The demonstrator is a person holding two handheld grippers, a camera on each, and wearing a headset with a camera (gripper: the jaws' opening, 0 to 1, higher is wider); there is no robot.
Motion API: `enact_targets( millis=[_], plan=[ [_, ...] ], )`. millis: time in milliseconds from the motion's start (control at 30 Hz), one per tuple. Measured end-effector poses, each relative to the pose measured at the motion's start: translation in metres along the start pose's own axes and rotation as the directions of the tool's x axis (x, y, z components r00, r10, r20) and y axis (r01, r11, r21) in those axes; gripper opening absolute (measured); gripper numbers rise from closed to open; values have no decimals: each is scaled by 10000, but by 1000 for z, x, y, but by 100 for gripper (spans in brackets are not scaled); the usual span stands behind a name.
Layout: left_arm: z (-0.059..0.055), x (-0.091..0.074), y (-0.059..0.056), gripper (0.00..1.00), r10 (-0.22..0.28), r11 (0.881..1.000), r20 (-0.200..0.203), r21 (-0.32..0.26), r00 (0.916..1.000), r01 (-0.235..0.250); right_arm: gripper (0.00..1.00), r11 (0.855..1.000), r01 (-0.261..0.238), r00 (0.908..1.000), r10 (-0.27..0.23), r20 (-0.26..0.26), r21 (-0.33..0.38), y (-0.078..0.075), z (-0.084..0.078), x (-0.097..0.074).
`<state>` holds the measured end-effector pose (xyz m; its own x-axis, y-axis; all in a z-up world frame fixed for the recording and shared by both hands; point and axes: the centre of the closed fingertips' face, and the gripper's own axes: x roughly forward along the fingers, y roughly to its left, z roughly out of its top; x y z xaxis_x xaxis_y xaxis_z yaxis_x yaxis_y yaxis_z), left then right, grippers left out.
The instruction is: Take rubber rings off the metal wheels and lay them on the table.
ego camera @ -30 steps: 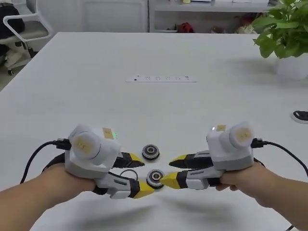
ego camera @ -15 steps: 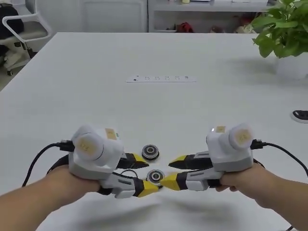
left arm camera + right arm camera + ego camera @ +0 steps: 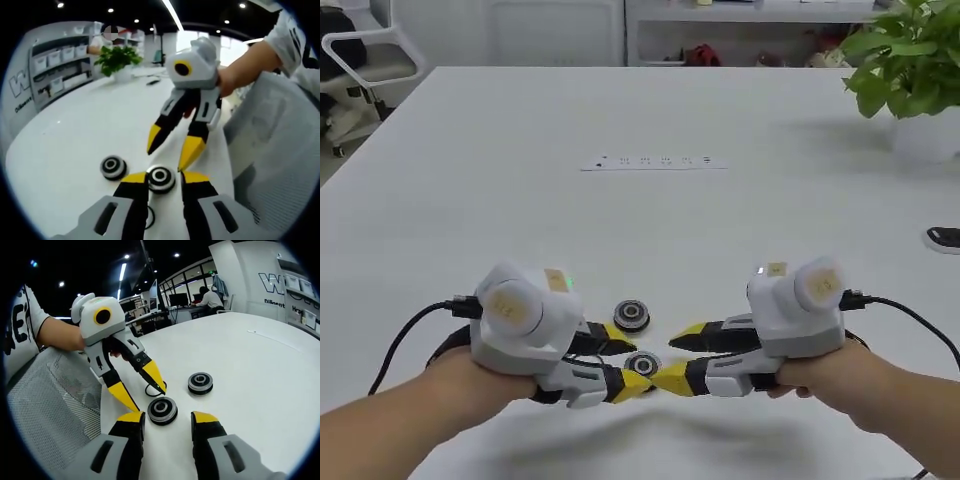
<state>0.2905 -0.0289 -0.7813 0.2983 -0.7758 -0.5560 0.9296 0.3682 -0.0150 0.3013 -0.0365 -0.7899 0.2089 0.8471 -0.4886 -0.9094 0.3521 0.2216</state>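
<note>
Now starting on the near wheel (image 3: 162,411), its ring (image 3: 163,422) seemingly still on.
Left gripper (image 3: 162,176) is straddling it, jaws spread; right gripper (image 3: 675,352) is facing it, jaws spread too, holding nothing. Next, one should be clamping the wheel, the other peeling rubber. Table (image 3: 650,230) edge is sitting close behind; open room is lying ahead.

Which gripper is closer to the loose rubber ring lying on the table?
Left. The rubber ring lies between the left gripper's jaws, behind their tips; the right gripper sits across the near wheel from it.
</note>
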Motion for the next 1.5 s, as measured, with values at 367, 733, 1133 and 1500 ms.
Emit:
enact_targets(
  millis=[367,733,1133,1500],
  plan=[
    [-2,4,0,22,-37,10000,-47,-2,10000,37,34,10000,73,10000,-73,-23,45,-3,-3,-2],
    [-6,7,-1,20,-19,9998,-224,175,9997,23,33,9999,126,9999,-125,-114,79,-4,-9,-3],
    [-9,7,2,19,194,9998,-275,100,9994,-191,33,10000,82,9997,-82,-232,23,-2,-12,-1],
    [-7,7,8,15,480,9971,-103,-592,9988,-485,32,9996,-109,9992,99,-389,-254,3,-15,3]
  ],
)
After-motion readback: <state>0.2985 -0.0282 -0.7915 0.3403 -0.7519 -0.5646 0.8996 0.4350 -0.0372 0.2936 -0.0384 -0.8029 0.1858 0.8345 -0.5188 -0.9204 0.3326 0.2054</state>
